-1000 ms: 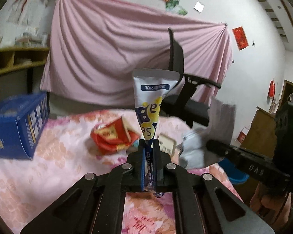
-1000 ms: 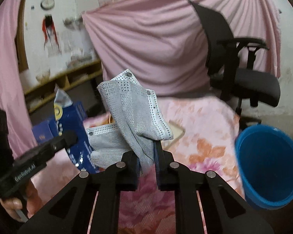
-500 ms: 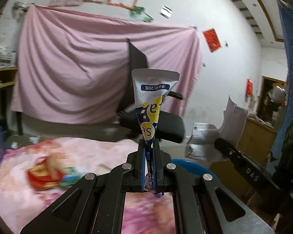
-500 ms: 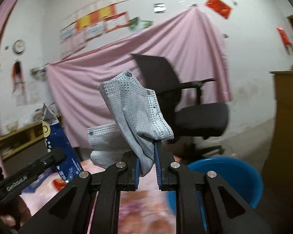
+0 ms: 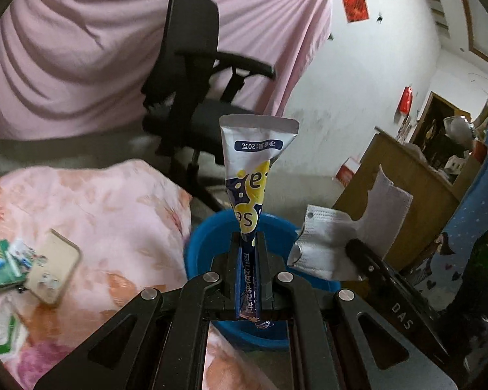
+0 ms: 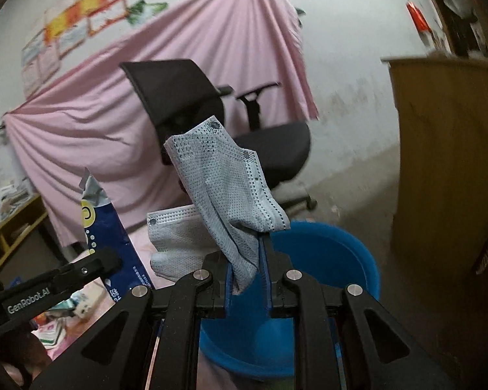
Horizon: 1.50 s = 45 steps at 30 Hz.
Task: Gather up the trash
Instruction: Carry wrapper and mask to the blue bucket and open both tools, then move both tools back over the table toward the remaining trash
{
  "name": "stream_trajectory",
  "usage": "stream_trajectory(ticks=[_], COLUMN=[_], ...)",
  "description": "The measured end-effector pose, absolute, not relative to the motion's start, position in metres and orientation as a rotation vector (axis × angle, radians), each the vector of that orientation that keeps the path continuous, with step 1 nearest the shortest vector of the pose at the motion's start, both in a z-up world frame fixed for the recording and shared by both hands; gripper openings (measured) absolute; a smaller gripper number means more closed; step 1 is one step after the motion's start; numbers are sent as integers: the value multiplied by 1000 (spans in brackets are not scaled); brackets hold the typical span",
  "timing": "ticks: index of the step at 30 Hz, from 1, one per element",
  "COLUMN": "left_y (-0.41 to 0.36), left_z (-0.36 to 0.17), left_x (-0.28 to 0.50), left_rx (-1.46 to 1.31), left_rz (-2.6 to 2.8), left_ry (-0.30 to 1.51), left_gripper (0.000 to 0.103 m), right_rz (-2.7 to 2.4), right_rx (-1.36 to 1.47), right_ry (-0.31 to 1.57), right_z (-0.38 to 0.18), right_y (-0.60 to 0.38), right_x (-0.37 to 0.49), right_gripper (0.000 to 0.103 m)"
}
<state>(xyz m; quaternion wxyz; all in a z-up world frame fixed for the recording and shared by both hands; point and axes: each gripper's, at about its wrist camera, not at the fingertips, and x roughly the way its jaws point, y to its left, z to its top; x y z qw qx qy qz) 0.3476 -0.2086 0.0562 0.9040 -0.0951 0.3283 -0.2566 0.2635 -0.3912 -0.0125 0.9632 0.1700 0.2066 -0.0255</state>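
My left gripper point(image 5: 248, 269) is shut on a blue, white and yellow snack wrapper point(image 5: 255, 175) that stands upright between its fingers, above the near rim of a blue plastic tub point(image 5: 205, 243). My right gripper point(image 6: 246, 273) holds a grey-white face mask point(image 6: 224, 201); its jaws have parted and the mask hangs against the left finger, over the tub point(image 6: 341, 260). The mask also shows in the left wrist view point(image 5: 335, 243), and the wrapper in the right wrist view point(image 6: 104, 227).
A table with a pink floral cloth point(image 5: 114, 214) lies left of the tub, with a phone in a beige case point(image 5: 53, 268) and green packets point(image 5: 0, 263) on it. A black office chair point(image 5: 192, 74) stands behind. A wooden cabinet point(image 6: 449, 162) is on the right.
Both grippers have swung right from over the table to above the blue tub. The right gripper's jaws have parted slightly around the mask. The left still grips the wrapper.
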Motion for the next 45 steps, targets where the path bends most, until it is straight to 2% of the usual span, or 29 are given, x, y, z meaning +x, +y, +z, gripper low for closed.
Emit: stream_trajectory(ticks=[7,9,11,12,16,21,25,27,28,29,31,33,34,36,37,38,45], left_y=[-223,-225,-226,-226,-219,-208,-193,-182,-178,-170,-156,-142,-131,-114,-107,-100,-56], left_z=[37,33,30,28,24,31,47,55,57,62,68,74,77,82,84,84,80], left_x=[362,364,369,369,369,362,340,332,328,322,314,305,299,287,282,277,242], left_rx=[-225,-217,-217,-222,-248,-258,-230,-216,-212,-211,-210,-200,-198,-204,-209,-215,-168], left_rz=[-516,-503,-491,-489,-473,-450,-410,-380,-369,-352,-324,-291,-268,-230,-207,-185,-62], left_ry=[761,779,801,808,803,778,667,606,586,555,510,472,444,395,371,349,247], left_gripper=[5,6,8,12,30,31,41,48,51,55,60,69,77,93,97,101,101], right_rz=[-71,-67,-65,-62,-60,-48,-19,-9,-4,1,19,41,50,66,76,84,122], right_rx=[396,402,405,405,407,406,387,371,365,361,354,337,326,303,288,273,189], right_ry=[519,539,555,557,556,516,445,411,389,362,323,291,268,229,205,177,66], right_z=[-30,-34,-36,-38,-39,-34,-20,-11,-7,-2,6,15,19,26,29,32,45], right_y=[-402,-401,-400,-401,-401,-400,-392,-386,-382,-379,-372,-363,-358,-348,-342,-336,-301], right_x=[273,276,276,276,274,265,261,259,255,251,248,244,241,235,232,228,214], right_gripper=[14,17,23,31,37,45,52,63,77,82,82,84,87,94,102,103,103])
